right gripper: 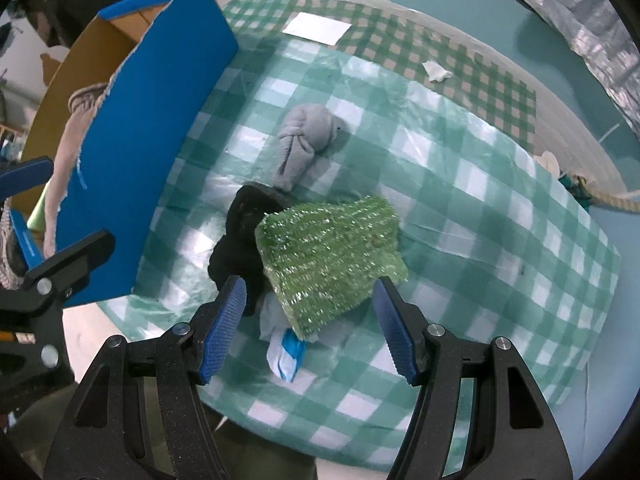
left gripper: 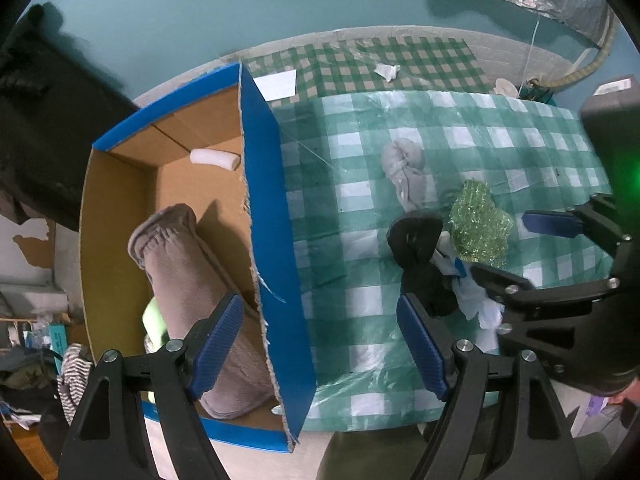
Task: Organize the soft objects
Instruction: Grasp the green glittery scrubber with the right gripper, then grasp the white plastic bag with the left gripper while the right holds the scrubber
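Observation:
A blue cardboard box stands at the table's left edge and holds a rolled brown towel and a white foam roll. On the checked cloth lie a grey sock bundle, a black sock, a green sparkly sponge and a white-blue plastic wrap. My left gripper is open and straddles the box's right wall. My right gripper is open just before the sponge; it also shows in the left wrist view.
A white paper sheet and a crumpled tissue lie on the darker checked cloth at the back. A silver foil sheet hangs at the far right. Clutter lies on the floor left of the box.

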The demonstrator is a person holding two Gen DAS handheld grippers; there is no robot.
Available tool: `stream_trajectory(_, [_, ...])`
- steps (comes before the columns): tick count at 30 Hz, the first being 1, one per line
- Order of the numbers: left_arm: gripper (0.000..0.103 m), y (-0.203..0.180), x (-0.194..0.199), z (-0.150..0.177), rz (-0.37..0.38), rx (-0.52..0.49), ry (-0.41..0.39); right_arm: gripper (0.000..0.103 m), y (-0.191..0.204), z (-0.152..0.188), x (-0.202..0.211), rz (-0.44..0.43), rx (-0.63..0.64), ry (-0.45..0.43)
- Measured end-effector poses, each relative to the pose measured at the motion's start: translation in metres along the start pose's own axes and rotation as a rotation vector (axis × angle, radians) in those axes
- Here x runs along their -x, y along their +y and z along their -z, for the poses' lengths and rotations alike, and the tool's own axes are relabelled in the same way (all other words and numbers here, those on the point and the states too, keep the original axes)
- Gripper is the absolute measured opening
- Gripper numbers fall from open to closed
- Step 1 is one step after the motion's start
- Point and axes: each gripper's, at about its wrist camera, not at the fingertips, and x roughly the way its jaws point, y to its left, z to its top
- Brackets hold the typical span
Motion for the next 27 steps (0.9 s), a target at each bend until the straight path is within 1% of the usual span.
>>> stream_trajectory(3, [0.081,0.0,-0.004,0.001,0.014,0.013,0.008,0.066,0.004,-0.003,-0.01,0.008,0.012,0.004])
stream_trajectory(9, [0.08,-0.004,-0.006,0.003,0.01,-0.003,0.01,0.066,0.008,-0.009,-0.024,0.028,0.017,-0.002])
stream_trajectory(12, [0.08,0.0,-0.008,0.003,0.042,0.02,0.026,0.066,0.009,-0.012,-0.03,0.031,0.013,-0.012])
stream_trajectory(15, [0.08,0.003,-0.008,0.003,0.049,0.04,0.029,0.065,0.007,-0.016,-0.033,0.04,0.004,-0.018])
stream_trajectory(19, [0.08,0.004,-0.008,0.006,0.057,0.042,0.036,0.054,0.004,-0.021,-0.036,0.021,-0.012,-0.021])
stream_trajectory(21, [0.08,0.003,-0.009,0.006,0.057,0.037,0.039,0.045,0.003,-0.022,-0.036,0.014,-0.019,-0.025])
stream_trajectory(22, [0.08,0.002,-0.01,0.006,0.057,0.035,0.04,0.042,0.002,-0.022,-0.034,0.008,-0.025,-0.03])
stream_trajectory(24, [0.08,0.001,-0.01,0.006,0.051,0.033,0.041,0.031,-0.001,-0.022,-0.031,-0.004,-0.039,-0.041])
stream_trajectory(27, [0.081,0.0,-0.012,0.006,0.044,0.032,0.042,0.029,-0.008,-0.02,-0.024,-0.044,-0.071,-0.055])
